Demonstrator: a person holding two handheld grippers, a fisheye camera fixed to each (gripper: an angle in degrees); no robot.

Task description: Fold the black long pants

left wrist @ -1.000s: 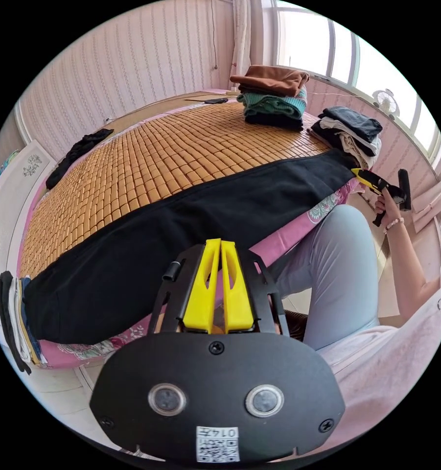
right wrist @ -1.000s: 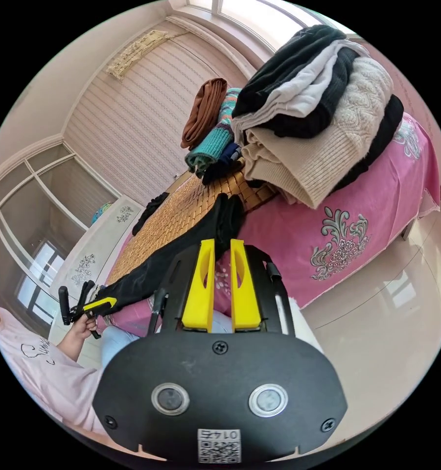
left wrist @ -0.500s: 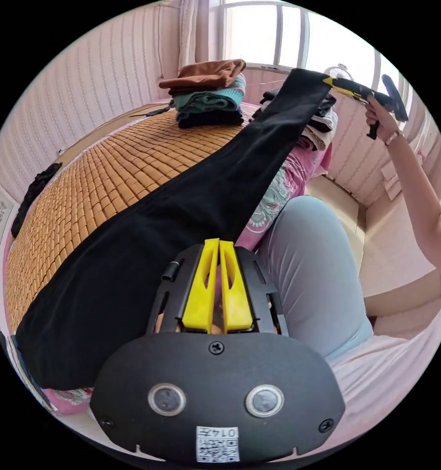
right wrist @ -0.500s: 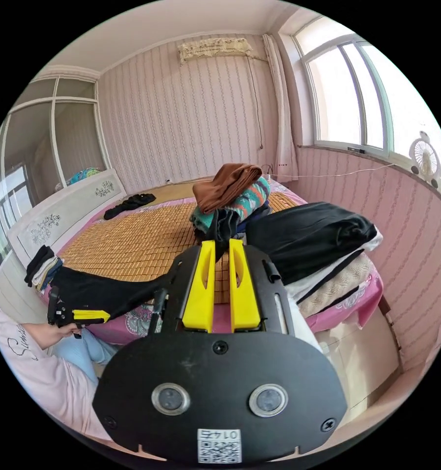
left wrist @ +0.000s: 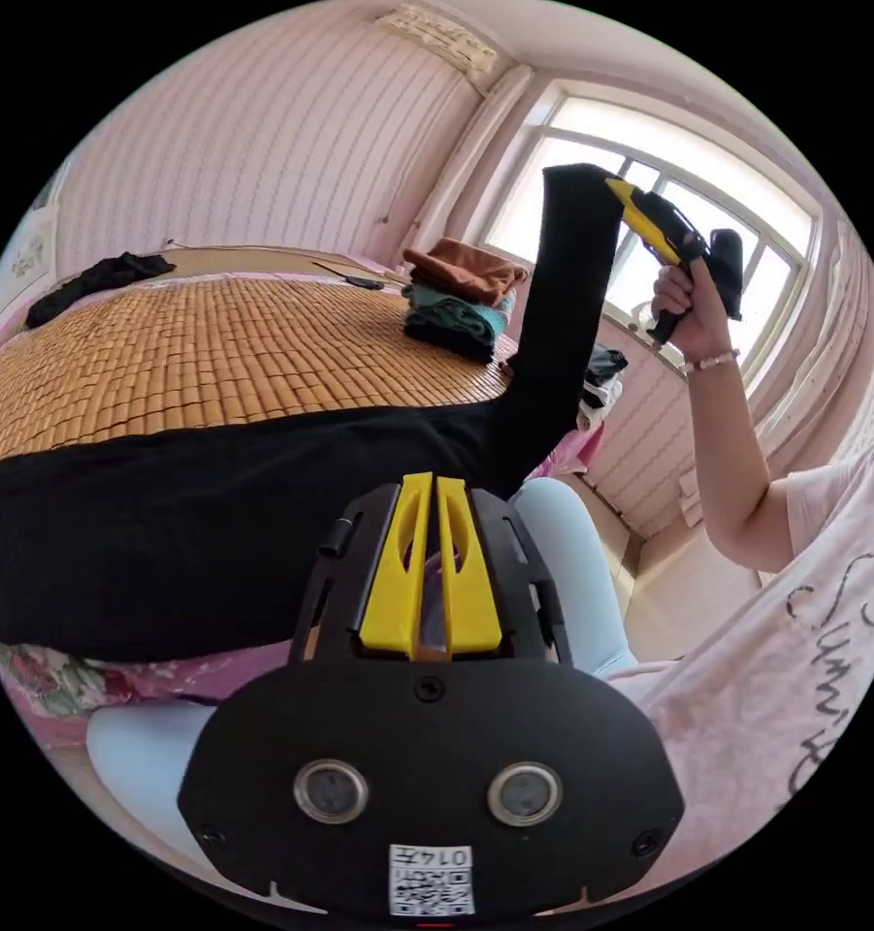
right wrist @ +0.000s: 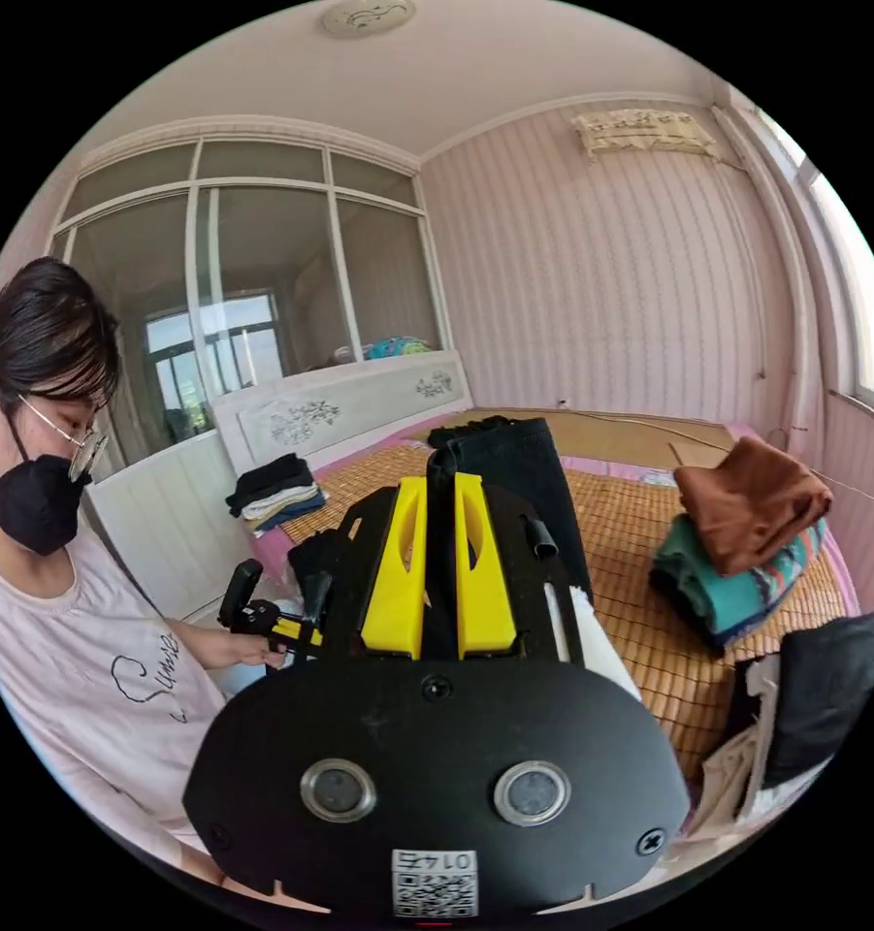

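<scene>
Since the previous frames: right gripper (left wrist: 619, 197) raised further, from level with the clothing stacks to well above the bed; one end of the black long pants (left wrist: 213, 524) carried up with it, so that the lifted section (left wrist: 558, 330) hung near-vertical rather than slanted.

Right gripper, in the left gripper view: held in a raised hand (left wrist: 691, 308) in front of the window (left wrist: 669, 194), yellow jaws pinched on the top edge of the lifted cloth. In the right gripper view: same gripper (right wrist: 440, 490) with black fabric (right wrist: 514, 485) clamped between both jaws and draped away over the mat.

Left gripper (left wrist: 434, 490): yellow jaws pressed together at the near edge of the pants. Whether cloth was caught between them could not be determined. Also seen in the right gripper view (right wrist: 296, 630), held low beside the person's lap.

Remainder of the pants: spread flat along the near edge of the woven bamboo mat (left wrist: 194, 339), overhanging the pink bedsheet (left wrist: 58, 679).

Folded clothing stack (left wrist: 461, 301) with brown top layer: on the mat's far side, well apart from the pants. Second stack (right wrist: 272, 490): near the headboard (right wrist: 349, 407).
</scene>
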